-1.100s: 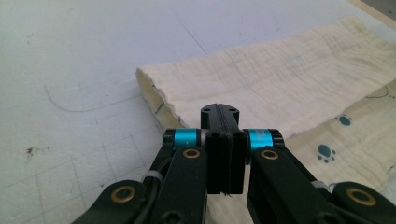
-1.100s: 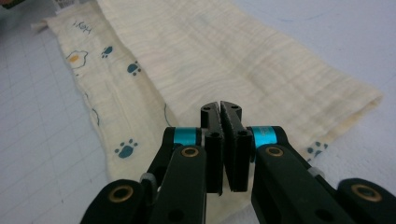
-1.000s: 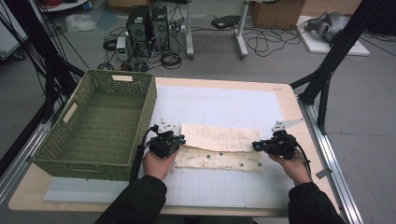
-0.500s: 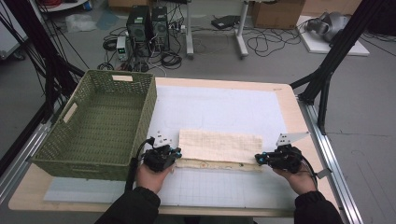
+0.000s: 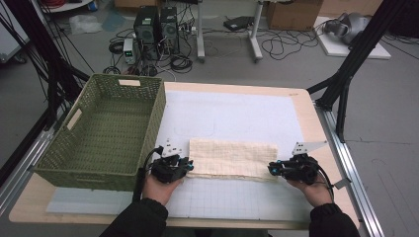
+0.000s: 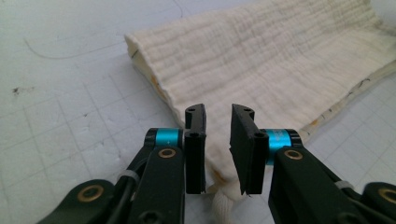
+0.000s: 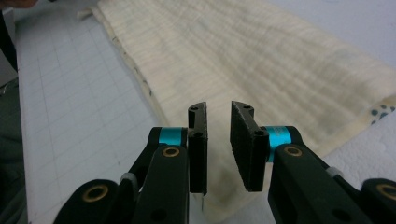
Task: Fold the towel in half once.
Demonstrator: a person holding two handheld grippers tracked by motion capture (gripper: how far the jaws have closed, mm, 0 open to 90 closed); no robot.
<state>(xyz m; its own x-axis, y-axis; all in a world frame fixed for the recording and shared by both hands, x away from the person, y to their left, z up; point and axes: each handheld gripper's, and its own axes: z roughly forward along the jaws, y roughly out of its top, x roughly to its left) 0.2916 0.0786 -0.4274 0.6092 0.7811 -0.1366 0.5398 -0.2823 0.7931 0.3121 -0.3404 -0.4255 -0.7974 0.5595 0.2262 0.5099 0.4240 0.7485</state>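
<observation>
A folded cream cloth (image 5: 232,159) lies flat at the lower centre of the counter (image 5: 301,106). The left tongs (image 5: 187,167) and right tongs (image 5: 271,169) sit at its two ends, jaws just opened slightly, cloth edge between them but not pinched

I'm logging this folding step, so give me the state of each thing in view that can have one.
cream cloth: folded over, lying flat on the table mat, no pads pressing on it.
left gripper: jaws have just been opening, slightly apart, cloth corner between them but released.
right gripper: jaws have just been opening, slightly apart, cloth edge released.
green wicker basket: upright, nothing visible inside.
</observation>
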